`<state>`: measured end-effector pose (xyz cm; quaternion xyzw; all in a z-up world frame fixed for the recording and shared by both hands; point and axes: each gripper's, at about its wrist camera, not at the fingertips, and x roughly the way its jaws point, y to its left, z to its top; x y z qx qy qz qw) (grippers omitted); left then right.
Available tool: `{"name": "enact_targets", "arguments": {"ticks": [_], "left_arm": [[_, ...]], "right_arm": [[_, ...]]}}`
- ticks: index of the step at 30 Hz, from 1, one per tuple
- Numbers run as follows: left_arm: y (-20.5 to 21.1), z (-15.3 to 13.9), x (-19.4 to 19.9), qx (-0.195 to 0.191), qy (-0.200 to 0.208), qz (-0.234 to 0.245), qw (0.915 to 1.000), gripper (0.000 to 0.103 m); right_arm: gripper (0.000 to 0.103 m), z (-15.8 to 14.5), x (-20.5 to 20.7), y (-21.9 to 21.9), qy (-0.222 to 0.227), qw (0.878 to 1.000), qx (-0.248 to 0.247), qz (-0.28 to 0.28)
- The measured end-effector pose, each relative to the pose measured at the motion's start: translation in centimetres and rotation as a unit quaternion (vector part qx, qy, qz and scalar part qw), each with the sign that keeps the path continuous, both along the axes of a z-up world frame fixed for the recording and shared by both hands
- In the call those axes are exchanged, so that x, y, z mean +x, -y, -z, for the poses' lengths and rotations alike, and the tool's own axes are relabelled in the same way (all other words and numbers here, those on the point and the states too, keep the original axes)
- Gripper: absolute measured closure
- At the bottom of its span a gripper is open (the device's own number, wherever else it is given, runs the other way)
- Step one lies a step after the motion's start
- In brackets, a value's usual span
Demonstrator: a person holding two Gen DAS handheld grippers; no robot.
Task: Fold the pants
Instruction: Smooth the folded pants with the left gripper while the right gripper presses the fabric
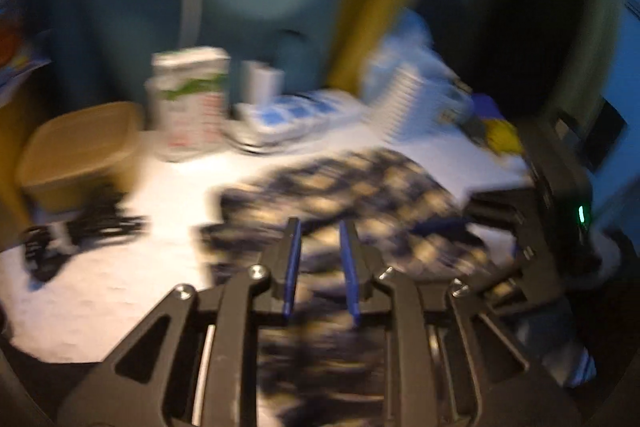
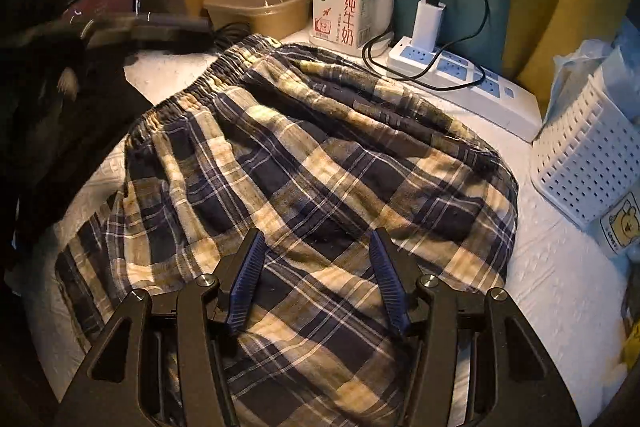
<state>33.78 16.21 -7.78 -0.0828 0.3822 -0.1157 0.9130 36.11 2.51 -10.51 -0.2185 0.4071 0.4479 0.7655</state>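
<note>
Your right gripper (image 2: 316, 255) hangs with its jaws spread wide and nothing between the pads; the plaid pants (image 2: 304, 163) lie directly beneath and ahead of it on the white table (image 2: 560, 287). Your left gripper (image 1: 320, 239) stands with its jaws only a little apart; the left view is badly smeared, so you cannot tell whether cloth is pinched there, though the gap between the pads looks bare. The pants already seem doubled over. Their elastic waistband (image 2: 192, 91) runs from near left toward the far centre, close to the milk carton (image 2: 346, 3) and power strip (image 2: 464, 79), and the long axis runs from that band down toward you. That decides your next fold: the leg end sits under your right jaws, so that hand looks nearer, and the band is the far target. In the right view, the left gripper shows only as a dark blur beyond the waistband. Mind the charger cable (image 2: 420, 75) lying just beside the far edge of the cloth.
</note>
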Motion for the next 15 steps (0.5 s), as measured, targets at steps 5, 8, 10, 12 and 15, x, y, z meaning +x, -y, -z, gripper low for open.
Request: {"name": "enact_targets", "arguments": {"ticks": [5,8,10,12,15], "left_arm": [[1.4,4.1,2.5,0.031,-0.062,0.006,0.9976,0.083],[-0.2,5.8,3.3,0.004,-0.091,-0.014,0.9958,0.083],[-0.4,6.0,3.2,0.001,-0.089,-0.01,0.996,0.083],[-0.4,5.9,3.2,0.005,-0.089,-0.01,0.996,0.083],[-0.7,5.8,3.2,0.005,-0.092,-0.013,0.9957,0.083]], "right_arm": [[0.045,0.4,-1.5,1.6,-0.004,1.0,-0.005,0.01],[0.045,1.5,-2.9,3.2,-0.008,1.0,-0.013,0.012],[0.045,1.9,-4.1,4.7,0.001,1.0,-0.01,0.014],[0.046,2.0,-5.3,6.5,0.007,1.0,-0.009,0.015],[0.046,1.9,-6.5,8.6,0.006,1.0,-0.018,0.011]]}}
